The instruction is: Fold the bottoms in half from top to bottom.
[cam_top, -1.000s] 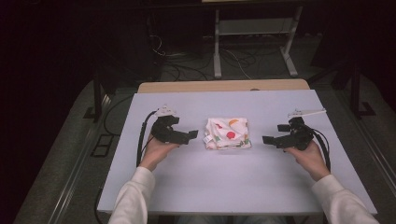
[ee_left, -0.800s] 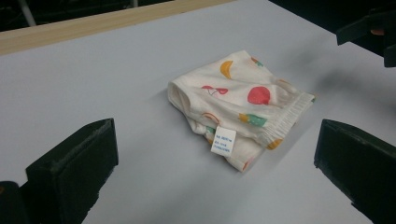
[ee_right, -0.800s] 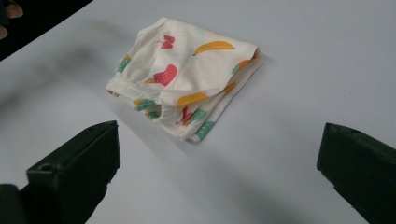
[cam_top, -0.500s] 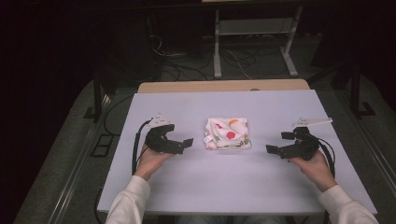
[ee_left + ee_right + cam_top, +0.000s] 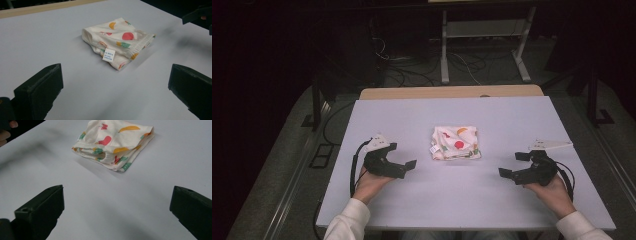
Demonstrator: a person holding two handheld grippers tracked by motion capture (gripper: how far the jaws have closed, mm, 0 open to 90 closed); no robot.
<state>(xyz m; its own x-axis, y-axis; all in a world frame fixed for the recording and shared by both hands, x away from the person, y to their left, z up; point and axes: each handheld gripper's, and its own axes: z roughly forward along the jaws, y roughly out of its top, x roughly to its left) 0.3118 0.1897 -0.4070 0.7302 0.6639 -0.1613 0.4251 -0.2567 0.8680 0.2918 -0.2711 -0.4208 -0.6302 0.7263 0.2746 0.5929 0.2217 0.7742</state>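
A folded white cloth (image 5: 455, 142) printed with red, orange and green shapes lies in the middle of the table, a small white label at its near-left corner. My left gripper (image 5: 403, 156) rests open on the table to the cloth's left, apart from it. My right gripper (image 5: 511, 164) is open too, to the cloth's right and nearer the front edge. In the left gripper view the cloth (image 5: 120, 41) lies beyond the wide-apart jaws of that gripper (image 5: 115, 87). In the right gripper view the cloth (image 5: 113, 142) lies ahead of that gripper (image 5: 115, 207), nothing between the jaws.
The pale table top (image 5: 452, 200) has a wooden strip (image 5: 452, 92) along its far edge. Cables and a metal stand (image 5: 484, 35) sit on the dark floor behind. The right gripper (image 5: 200, 17) shows far off in the left gripper view.
Both grippers have drawn back from the cloth toward the near edge and outward. The cloth has stayed in place, folded.
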